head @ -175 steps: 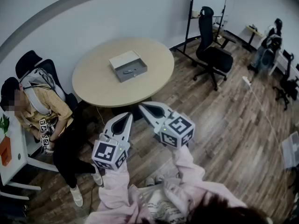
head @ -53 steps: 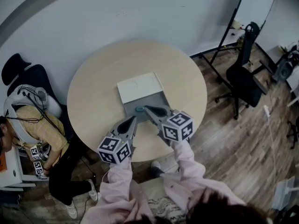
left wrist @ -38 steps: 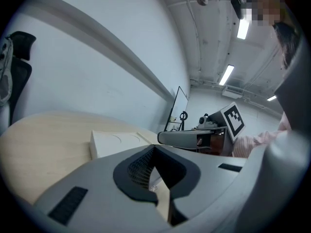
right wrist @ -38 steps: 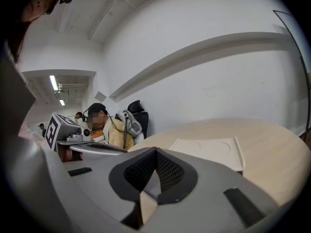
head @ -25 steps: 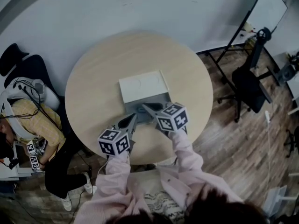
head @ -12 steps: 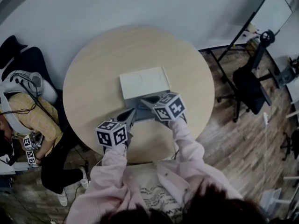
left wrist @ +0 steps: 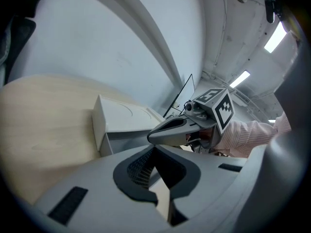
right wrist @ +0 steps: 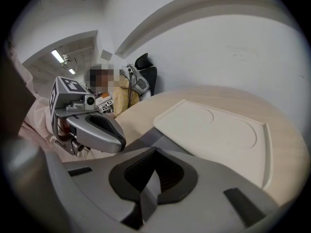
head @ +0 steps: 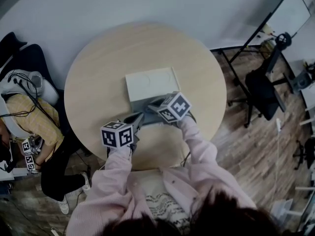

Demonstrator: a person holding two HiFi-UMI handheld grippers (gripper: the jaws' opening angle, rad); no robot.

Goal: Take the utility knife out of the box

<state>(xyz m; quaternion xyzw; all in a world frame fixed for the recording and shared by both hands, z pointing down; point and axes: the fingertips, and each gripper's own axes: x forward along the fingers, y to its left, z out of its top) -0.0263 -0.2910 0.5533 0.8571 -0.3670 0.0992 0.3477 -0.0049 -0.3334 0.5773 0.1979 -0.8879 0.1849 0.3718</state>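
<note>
Pale wood forms the round table, and the step in hand looks like the reach toward the open box near its middle. The left gripper, jaws together and empty, sits at the box's 7 o'clock corner. The right gripper, jaws likewise pressed together on nothing, hangs over the grey tray at 6 o'clock. It hides the utility knife, which I judge lies in that tray, so next those jaws must spread and drop around the handle.
</note>
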